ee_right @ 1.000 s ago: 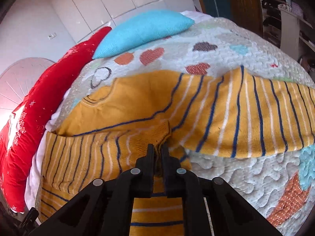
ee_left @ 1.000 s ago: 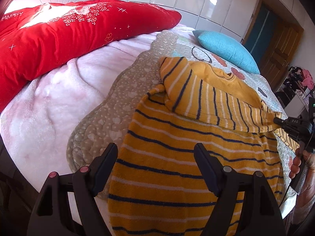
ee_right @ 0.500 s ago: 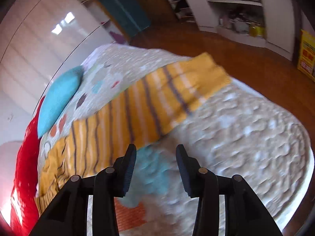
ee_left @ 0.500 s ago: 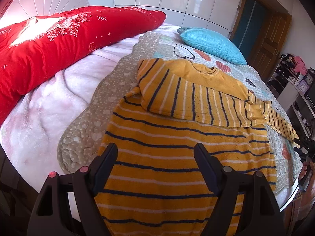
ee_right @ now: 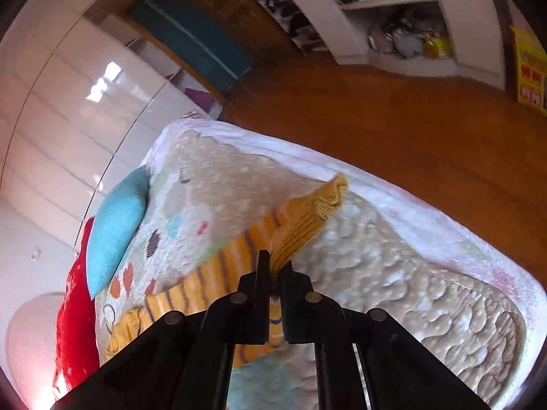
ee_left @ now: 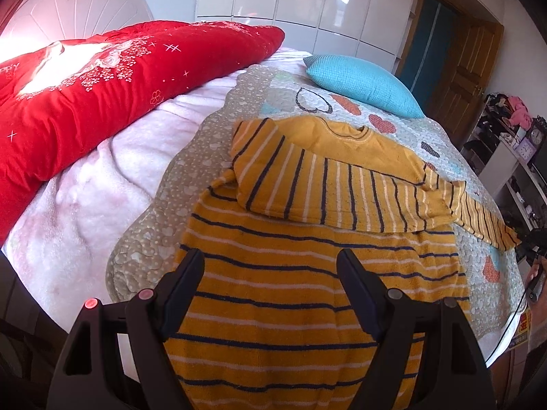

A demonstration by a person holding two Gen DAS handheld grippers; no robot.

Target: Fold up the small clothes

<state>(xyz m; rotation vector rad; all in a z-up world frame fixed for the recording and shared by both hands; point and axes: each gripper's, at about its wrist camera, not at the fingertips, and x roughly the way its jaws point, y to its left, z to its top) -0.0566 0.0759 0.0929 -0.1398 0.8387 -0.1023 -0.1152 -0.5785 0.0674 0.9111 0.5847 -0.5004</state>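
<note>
Your left side is walled by the red duvet (ee_left: pixel 102 85); the blue pillow (ee_left: pixel 362 85) blocks the bed's far end; bare quilt (ee_right: pixel 393 273) lies open right of the sweater (ee_left: pixel 290 290); shelves (ee_right: pixel 393 27) stand across the wooden floor (ee_right: pixel 410 130).

Black left tool (ee_left: pixel 270 294): 2 red studs; right tool (ee_right: pixel 275 271) black.

Your left wrist view looks down along the bed (ee_left: pixel 85 205) from its foot, close over the sweater (ee_left: pixel 290 307). Your right wrist view faces across the bed's far side toward the floor (ee_right: pixel 410 119). Both share the blue pillow (ee_left: pixel 362 85).
</note>
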